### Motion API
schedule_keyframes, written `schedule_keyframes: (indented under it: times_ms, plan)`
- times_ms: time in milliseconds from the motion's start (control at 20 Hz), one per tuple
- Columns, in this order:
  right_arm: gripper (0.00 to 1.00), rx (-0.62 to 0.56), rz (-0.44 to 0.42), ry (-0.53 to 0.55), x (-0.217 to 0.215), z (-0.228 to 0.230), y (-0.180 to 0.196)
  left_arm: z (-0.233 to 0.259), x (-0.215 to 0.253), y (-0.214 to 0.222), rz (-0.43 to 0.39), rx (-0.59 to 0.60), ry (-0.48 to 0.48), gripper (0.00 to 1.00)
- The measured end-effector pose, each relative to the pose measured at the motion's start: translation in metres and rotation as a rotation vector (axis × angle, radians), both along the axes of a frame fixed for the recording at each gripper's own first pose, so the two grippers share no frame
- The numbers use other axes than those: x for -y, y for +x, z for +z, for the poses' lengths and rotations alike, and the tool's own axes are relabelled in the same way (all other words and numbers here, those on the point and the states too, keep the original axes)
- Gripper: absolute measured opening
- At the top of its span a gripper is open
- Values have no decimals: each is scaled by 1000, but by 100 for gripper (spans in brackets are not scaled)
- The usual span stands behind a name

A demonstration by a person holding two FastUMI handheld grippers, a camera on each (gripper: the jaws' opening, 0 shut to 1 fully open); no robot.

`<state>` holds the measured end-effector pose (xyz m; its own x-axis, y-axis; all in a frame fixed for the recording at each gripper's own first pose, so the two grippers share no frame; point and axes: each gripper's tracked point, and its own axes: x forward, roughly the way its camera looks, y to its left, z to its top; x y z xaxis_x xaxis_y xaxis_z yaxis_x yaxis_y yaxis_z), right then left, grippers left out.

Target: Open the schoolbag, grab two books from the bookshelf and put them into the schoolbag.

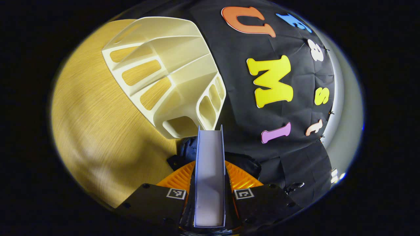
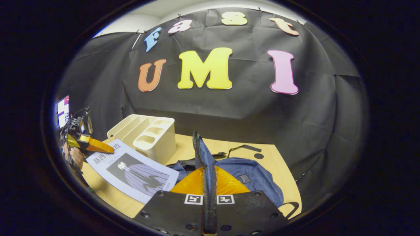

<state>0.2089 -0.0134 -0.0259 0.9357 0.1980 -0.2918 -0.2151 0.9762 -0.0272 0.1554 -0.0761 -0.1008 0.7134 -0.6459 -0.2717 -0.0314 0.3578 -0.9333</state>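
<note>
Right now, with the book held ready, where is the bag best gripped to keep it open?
Probably by its raised zipper edge, pinched from above, as the right gripper does. That edge is a thin upright strip of cloth that fits between two fingers. The bag itself lies flat and slack on the table, giving little else to grip.

The left gripper is clamped on a pale book; the right gripper pinches blue bag fabric.

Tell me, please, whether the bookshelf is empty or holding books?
Empty: the bookshelf has bare slots, and the left tongs hold one book.
</note>
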Motion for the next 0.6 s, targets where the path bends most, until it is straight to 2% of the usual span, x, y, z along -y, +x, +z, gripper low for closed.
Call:
schedule_keyframes:
  times_ms: [600]
  plan:
    - [1, 59, 33, 56, 44, 38, 5, 5, 89, 33, -49, 53, 78, 39]
